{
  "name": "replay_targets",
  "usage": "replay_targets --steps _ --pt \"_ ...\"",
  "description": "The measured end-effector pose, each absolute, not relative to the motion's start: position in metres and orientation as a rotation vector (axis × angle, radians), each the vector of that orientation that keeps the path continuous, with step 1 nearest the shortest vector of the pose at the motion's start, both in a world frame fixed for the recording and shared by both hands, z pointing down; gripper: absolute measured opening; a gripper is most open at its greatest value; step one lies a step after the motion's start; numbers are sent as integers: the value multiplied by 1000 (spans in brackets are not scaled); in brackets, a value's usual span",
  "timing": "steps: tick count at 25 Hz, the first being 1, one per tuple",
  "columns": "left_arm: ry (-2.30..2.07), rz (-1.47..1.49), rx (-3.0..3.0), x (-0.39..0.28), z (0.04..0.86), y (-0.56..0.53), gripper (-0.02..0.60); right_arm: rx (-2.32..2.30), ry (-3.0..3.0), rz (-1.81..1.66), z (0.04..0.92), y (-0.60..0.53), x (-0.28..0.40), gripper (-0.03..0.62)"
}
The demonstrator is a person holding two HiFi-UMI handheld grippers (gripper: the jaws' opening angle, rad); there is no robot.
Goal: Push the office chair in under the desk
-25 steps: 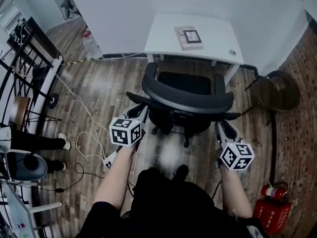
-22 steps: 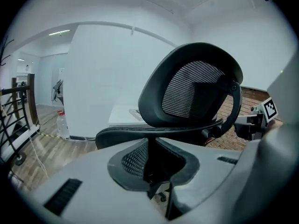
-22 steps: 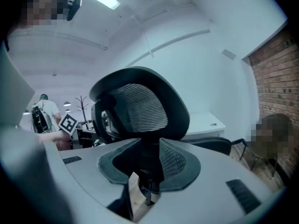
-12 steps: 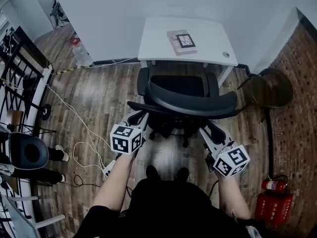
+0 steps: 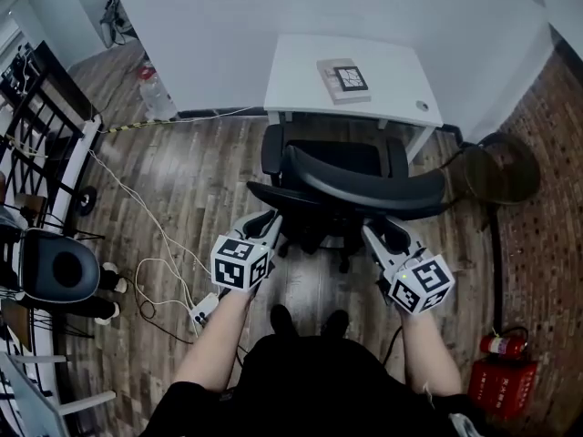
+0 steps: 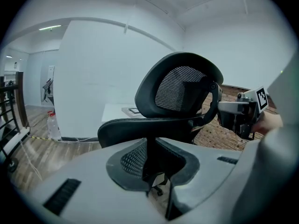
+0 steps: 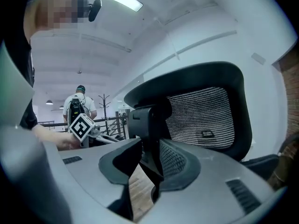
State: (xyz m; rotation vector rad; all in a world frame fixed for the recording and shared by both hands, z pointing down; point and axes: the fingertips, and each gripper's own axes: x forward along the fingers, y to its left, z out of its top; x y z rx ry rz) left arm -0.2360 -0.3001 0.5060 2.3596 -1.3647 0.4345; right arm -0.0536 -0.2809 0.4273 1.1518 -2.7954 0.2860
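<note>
The black mesh-back office chair (image 5: 364,185) stands with its seat partly under the white desk (image 5: 301,71). My left gripper (image 5: 264,226) is at the chair's back left. In the left gripper view my left gripper (image 6: 154,167) is shut on a black strut (image 6: 152,146) below a curved bar (image 6: 140,125). At the chair's back right is my right gripper (image 5: 375,235). Its jaws have just been closing. In the right gripper view my right gripper (image 7: 147,164) holds a black bracket (image 7: 149,122) beside the mesh backrest (image 7: 201,115).
A book with a marker (image 5: 344,74) lies on the desk. White cables and a power strip (image 5: 202,309) trail over the wood floor at left. A round dark side table (image 5: 501,167) and a fire extinguisher (image 5: 501,385) stand at right, a black rack (image 5: 36,107) at left. A person (image 7: 79,106) stands behind.
My right gripper has swung in from beside the chair to its back right and now points at it. The left gripper has stayed at the back left.
</note>
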Motion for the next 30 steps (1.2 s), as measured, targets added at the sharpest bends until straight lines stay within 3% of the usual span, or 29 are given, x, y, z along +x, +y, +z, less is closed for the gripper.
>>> replay_targets --steps 7,19,30 --pt "-1347 451 2359 -258 514 -284 52 1138 -2750 171 429 -263 -65 83" --pt "-1290 438 2418 -295 513 -272 52 1357 -2740 231 427 -223 -82 86" --pt "-1319 404 2398 -277 502 -223 52 1214 -2804 263 423 -149 -90 86"
